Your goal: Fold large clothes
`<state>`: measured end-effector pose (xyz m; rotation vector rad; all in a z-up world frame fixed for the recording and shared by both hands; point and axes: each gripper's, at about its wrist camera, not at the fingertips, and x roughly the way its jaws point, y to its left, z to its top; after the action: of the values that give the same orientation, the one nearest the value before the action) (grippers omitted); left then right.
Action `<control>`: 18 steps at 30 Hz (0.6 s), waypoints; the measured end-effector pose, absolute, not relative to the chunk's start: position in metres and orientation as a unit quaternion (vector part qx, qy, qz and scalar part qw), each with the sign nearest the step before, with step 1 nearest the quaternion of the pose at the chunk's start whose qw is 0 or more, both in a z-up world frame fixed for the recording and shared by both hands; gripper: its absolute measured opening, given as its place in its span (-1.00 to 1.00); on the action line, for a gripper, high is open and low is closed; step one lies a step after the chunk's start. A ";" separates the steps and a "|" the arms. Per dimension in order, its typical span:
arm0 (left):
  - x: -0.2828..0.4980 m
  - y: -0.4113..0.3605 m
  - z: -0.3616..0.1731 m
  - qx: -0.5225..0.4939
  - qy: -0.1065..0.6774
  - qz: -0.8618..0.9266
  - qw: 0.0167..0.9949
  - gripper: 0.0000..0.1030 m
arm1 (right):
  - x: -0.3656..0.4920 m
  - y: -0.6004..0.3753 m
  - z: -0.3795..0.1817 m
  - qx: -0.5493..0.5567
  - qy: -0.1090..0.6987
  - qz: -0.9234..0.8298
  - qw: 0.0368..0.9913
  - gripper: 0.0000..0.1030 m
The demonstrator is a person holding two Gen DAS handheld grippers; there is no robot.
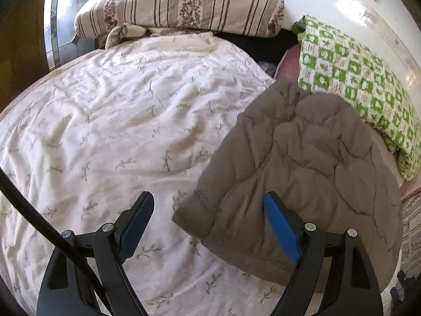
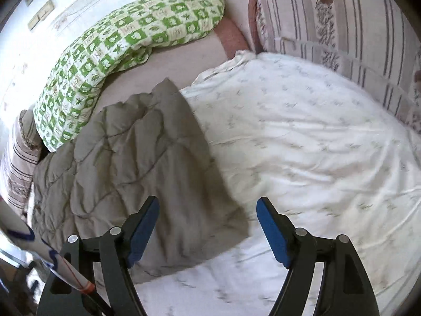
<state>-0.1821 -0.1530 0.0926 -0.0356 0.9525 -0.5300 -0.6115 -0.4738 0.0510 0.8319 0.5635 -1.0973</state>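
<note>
On white bedspread, folded grey quilted garment (untouched).

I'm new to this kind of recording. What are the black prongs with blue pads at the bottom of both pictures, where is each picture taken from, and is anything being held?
Each picture comes from a fisheye camera on a handheld gripper, looking along its two fingers. A person carries one in each hand. The left gripper and right gripper are both open and hold nothing. Below them a grey quilted garment, apparently folded, lies on a white leaf-print sheet. Beyond lie a green checked pillow and a striped floral pillow.
</note>
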 end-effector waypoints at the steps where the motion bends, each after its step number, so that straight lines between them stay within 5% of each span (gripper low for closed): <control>1: -0.184 -0.156 0.096 -0.005 0.448 -0.260 0.855 0.64 | -0.611 -0.469 0.055 0.365 0.259 -0.502 0.740 0.56; 18: -0.321 -0.182 0.142 0.130 0.295 -0.376 0.869 0.65 | -0.525 -0.324 0.145 0.186 0.304 -0.422 0.833 0.56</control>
<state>-0.3207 -0.1821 0.1421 0.2729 0.6177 -0.7870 -0.5249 -0.3238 0.1451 0.3945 0.6440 -0.8952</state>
